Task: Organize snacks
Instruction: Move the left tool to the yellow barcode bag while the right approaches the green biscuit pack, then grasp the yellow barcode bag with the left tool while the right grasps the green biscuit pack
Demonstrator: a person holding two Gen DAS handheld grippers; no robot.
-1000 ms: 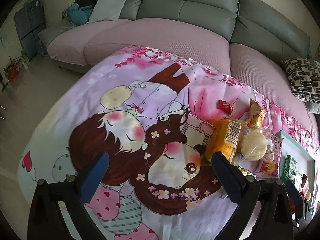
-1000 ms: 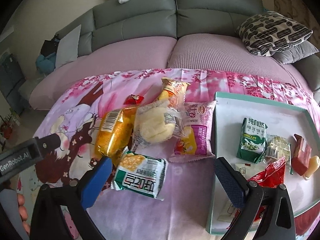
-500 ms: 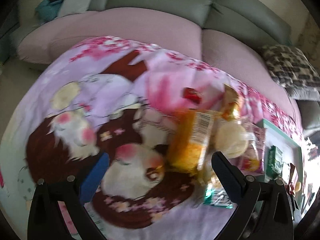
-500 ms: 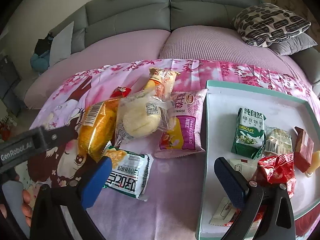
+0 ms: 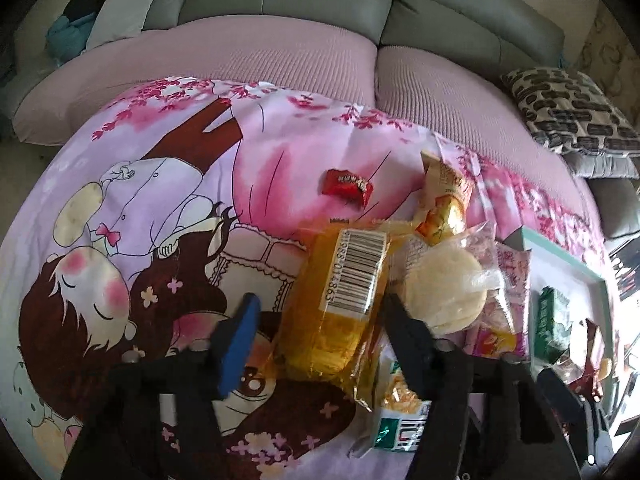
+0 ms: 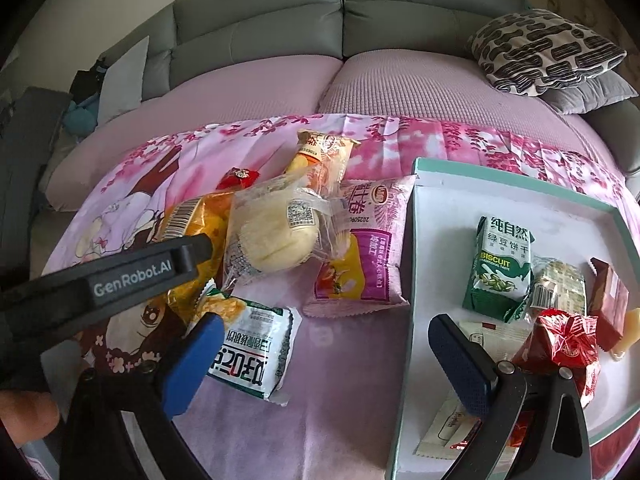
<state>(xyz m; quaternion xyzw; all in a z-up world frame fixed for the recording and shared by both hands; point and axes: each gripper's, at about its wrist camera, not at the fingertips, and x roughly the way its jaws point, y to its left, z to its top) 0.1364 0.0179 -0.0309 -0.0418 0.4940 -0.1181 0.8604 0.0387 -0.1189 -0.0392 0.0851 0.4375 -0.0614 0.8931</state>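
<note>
1. Across the sofa (image 6: 260,92) lay a pink cartoon blanket (image 5: 168,168), and on it, at the right, sat a teal-rimmed tray (image 6: 520,184) already holding a green biscuit pack (image 6: 500,268) and a red wrapper (image 6: 560,344).
2. Left of the tray a heap of snacks waited: a purple pouch (image 6: 368,248), a clear-wrapped pale bun (image 6: 276,236) and a green-and-white packet (image 6: 252,352).
3. Leftmost in that heap lay the yellow bag (image 5: 340,308), barcode up, partly under the bun.
4. The left gripper (image 5: 320,332) had just been closing with that bag between its jaws; the pads looked beside the film, not clearly pressing.
5. The right gripper (image 6: 324,360) hung spread wide over the tray's near edge, holding nothing.
6. The bag looked light, slick and crinkly with soft contents; a hold across its middle, squeezed gently, seemed best, since film may slip.
</note>
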